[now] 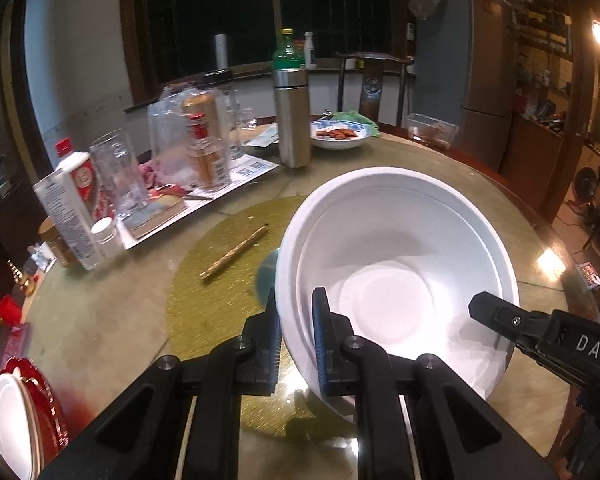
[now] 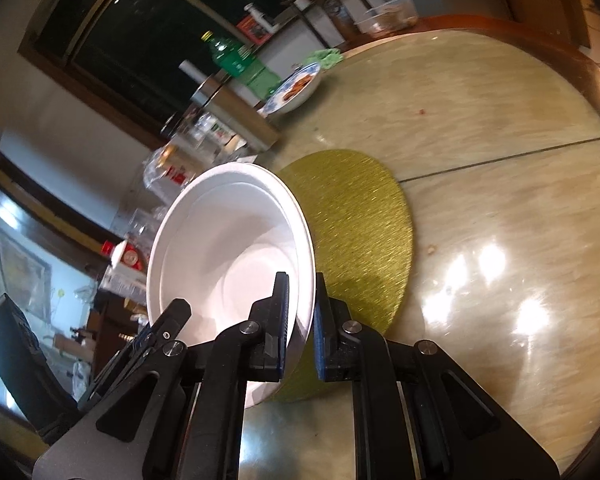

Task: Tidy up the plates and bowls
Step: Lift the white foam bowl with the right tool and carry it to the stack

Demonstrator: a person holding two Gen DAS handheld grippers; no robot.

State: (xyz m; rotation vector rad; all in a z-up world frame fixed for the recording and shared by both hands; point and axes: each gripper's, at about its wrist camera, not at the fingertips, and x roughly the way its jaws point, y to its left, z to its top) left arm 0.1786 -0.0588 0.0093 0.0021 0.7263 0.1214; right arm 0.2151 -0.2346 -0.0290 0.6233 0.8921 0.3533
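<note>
A large white bowl (image 1: pixel 396 264) is held tilted above the round gold placemat (image 1: pixel 220 292), seemingly with a second white bowl nested in it. My left gripper (image 1: pixel 296 336) is shut on its left rim. My right gripper (image 2: pixel 302 320) is shut on the opposite rim of the white bowl (image 2: pixel 228 248); its tip also shows in the left wrist view (image 1: pixel 496 312). The left gripper's tip shows in the right wrist view (image 2: pixel 172 320). A white plate on a red plate (image 1: pixel 16 420) sits at the table's near left edge.
A tray (image 1: pixel 204 200) with glasses, bottles and a carton crowds the left. A steel flask (image 1: pixel 292 116) and a blue-patterned plate of food (image 1: pixel 340 134) stand behind. A stick (image 1: pixel 236 250) lies on the placemat. A plastic container (image 1: pixel 432 130) is at the far edge.
</note>
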